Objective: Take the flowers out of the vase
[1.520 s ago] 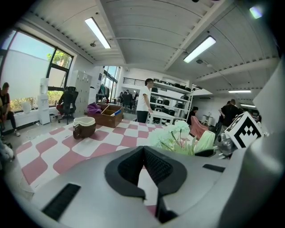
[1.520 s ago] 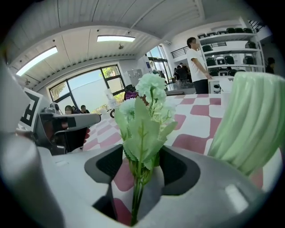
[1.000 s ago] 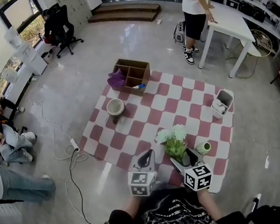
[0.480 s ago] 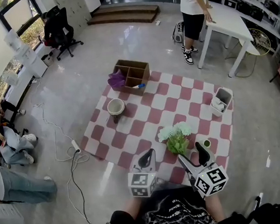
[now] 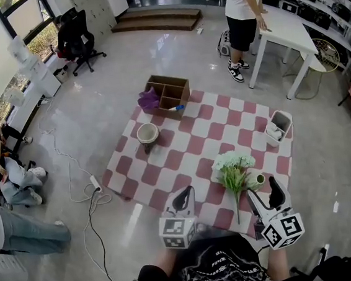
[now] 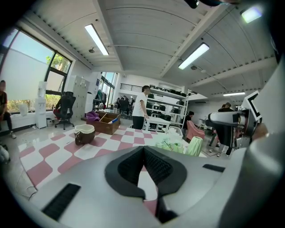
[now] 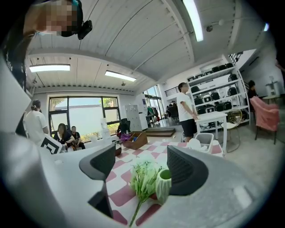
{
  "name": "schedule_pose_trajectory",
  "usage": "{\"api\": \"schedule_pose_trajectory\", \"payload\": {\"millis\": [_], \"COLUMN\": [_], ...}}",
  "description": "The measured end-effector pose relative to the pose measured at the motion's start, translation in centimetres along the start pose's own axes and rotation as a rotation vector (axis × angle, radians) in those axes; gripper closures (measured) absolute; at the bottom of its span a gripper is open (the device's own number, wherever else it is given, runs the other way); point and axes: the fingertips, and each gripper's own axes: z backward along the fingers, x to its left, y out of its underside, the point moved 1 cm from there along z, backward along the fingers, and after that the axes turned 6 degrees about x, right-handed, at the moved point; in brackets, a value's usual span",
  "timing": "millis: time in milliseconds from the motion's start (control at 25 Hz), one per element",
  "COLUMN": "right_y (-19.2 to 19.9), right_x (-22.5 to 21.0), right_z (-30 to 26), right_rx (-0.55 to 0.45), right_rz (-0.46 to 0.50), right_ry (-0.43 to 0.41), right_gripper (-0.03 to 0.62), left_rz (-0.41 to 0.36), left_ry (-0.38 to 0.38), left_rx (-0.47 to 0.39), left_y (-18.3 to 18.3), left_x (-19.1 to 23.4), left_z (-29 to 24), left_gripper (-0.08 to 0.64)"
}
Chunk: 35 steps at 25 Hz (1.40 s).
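A bunch of pale green and white flowers (image 5: 232,167) lies on the checked mat (image 5: 166,169), its stem pointing back at me. Just to its right stands the small green vase (image 5: 255,181), upright, with nothing in it. My right gripper (image 5: 265,196) hovers close behind the vase, open, with nothing held. In the right gripper view the flowers (image 7: 143,176) and vase (image 7: 163,183) lie between the spread jaws and ahead of them. My left gripper (image 5: 183,198) is shut and holds nothing, left of the flowers. The left gripper view shows the vase (image 6: 194,146) at right.
A brown and white bowl (image 5: 147,134) sits on the mat's left part, a wooden crate (image 5: 167,93) with purple cloth at its far edge, and a white bin (image 5: 279,126) at its right edge. A person (image 5: 244,8) stands by a white table (image 5: 289,22). Cables (image 5: 88,196) trail left.
My right gripper has drawn back to the right and toward me, away from the flowers, which now lie on the mat with the stem showing. The left gripper has stayed put.
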Motion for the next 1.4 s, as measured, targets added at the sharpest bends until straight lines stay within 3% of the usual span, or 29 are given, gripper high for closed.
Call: {"api": "schedule_pose_trajectory", "payload": {"millis": [400,840,1400], "right_y": [0.0,0.6,1.2], "right_x": [-1.4,-4.6,-5.6], "right_z": [1.8,4.7,5.5], "right_rx": [-0.022,-0.060,-0.058], "right_rz": [0.029,0.043,0.075], "right_ry": [0.094,0.310,0.370], "right_gripper": [0.266,0.577,0.586], "left_rz": [-0.018,-0.036,-0.047], "left_ry": [0.019,0.039,0.036], "left_rx": [-0.033,-0.047,-0.065], "left_y": [-1.0,-1.4,-2.2], "left_x": [-0.4,-0.7,-0.1], "left_z": [0.4,0.3,0.1], "left_gripper": [0.549,0.549,0.549]}}
